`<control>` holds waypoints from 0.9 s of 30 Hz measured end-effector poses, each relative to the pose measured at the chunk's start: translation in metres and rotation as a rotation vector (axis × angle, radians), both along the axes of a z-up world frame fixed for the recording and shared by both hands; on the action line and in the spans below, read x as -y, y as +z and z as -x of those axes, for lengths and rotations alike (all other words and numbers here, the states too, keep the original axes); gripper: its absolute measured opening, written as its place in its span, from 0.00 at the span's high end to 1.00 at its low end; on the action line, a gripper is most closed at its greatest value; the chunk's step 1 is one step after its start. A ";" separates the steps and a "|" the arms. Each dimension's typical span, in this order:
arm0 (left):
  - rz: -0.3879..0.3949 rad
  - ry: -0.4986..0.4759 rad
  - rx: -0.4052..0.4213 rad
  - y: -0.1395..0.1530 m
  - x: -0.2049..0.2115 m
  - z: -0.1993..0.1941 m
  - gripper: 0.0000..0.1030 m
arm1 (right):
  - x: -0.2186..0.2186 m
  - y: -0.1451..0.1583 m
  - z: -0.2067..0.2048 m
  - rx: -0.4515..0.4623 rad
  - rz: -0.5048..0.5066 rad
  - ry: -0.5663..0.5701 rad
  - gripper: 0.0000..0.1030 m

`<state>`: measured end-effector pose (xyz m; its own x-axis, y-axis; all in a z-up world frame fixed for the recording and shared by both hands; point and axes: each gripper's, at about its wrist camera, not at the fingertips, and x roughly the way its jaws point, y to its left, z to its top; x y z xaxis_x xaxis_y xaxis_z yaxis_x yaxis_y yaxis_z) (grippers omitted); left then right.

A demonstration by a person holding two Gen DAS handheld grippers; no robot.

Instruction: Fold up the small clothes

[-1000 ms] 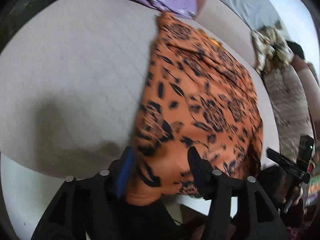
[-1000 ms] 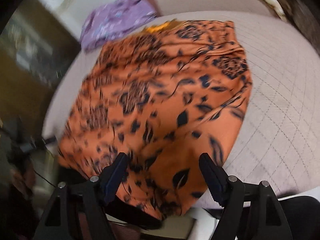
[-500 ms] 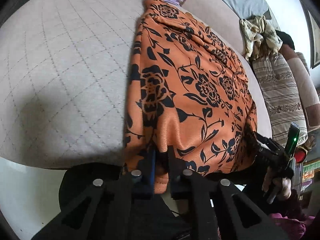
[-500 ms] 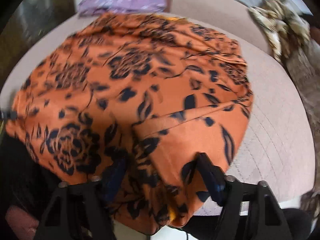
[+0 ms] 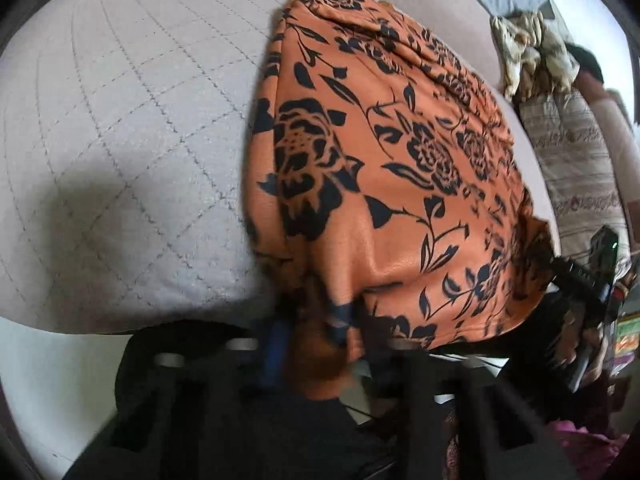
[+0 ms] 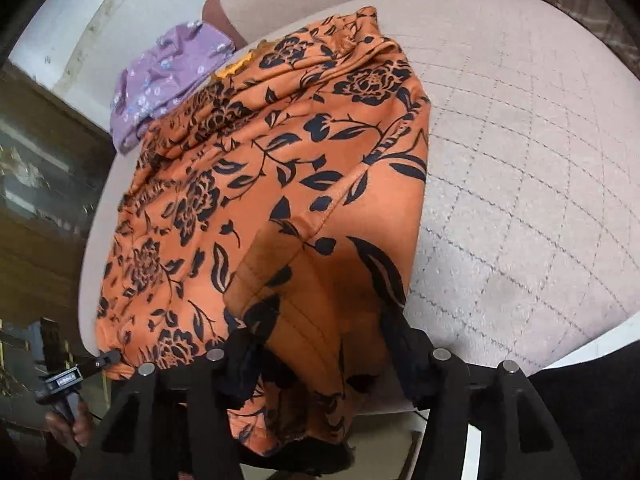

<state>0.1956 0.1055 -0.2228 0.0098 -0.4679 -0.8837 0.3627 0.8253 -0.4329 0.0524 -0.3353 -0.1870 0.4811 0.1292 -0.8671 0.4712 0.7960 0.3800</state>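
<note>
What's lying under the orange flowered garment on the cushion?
The orange flowered garment lies on the quilted beige cushion, its near edge hanging over the front. A purple floral cloth shows at its far end. Whatever else it covers is hidden.

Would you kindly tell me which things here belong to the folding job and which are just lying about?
In the job:
orange floral garment
left claw, opening, hem between it
right claw, opening, hem between it
quilted cushion

Lying about:
purple floral cloth
striped pillow
</note>
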 end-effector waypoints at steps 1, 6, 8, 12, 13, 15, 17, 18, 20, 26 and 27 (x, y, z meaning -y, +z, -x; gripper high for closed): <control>0.016 0.006 -0.013 -0.001 -0.002 -0.001 0.88 | 0.000 0.001 0.000 0.001 0.009 -0.003 0.77; 0.089 0.009 0.012 0.018 -0.002 -0.002 0.91 | 0.037 -0.003 0.014 0.036 -0.210 -0.100 0.89; 0.154 0.017 0.018 0.034 -0.004 -0.007 0.91 | 0.046 0.001 0.019 0.067 -0.275 -0.112 0.90; 0.251 0.041 0.032 0.068 -0.007 -0.031 0.91 | 0.071 0.019 0.025 0.190 -0.448 -0.155 0.90; 0.269 0.045 0.037 0.076 -0.006 -0.041 0.91 | 0.079 0.025 0.024 0.231 -0.492 -0.166 0.90; 0.295 0.048 0.046 0.090 -0.001 -0.061 0.91 | 0.093 0.034 0.018 0.305 -0.568 -0.192 0.90; 0.320 0.054 0.056 0.105 0.009 -0.085 0.91 | 0.110 0.046 0.006 0.381 -0.612 -0.225 0.90; 0.327 0.056 0.066 0.111 0.017 -0.100 0.91 | 0.119 0.050 -0.001 0.412 -0.630 -0.245 0.90; 0.326 0.068 0.089 0.123 0.035 -0.135 0.91 | 0.138 0.058 -0.023 0.461 -0.665 -0.281 0.90; 0.266 0.151 0.101 0.116 0.098 -0.250 0.91 | 0.198 0.057 -0.118 0.524 -0.637 -0.409 0.90; 0.257 0.172 0.102 0.110 0.105 -0.267 0.91 | 0.206 0.053 -0.133 0.530 -0.634 -0.429 0.90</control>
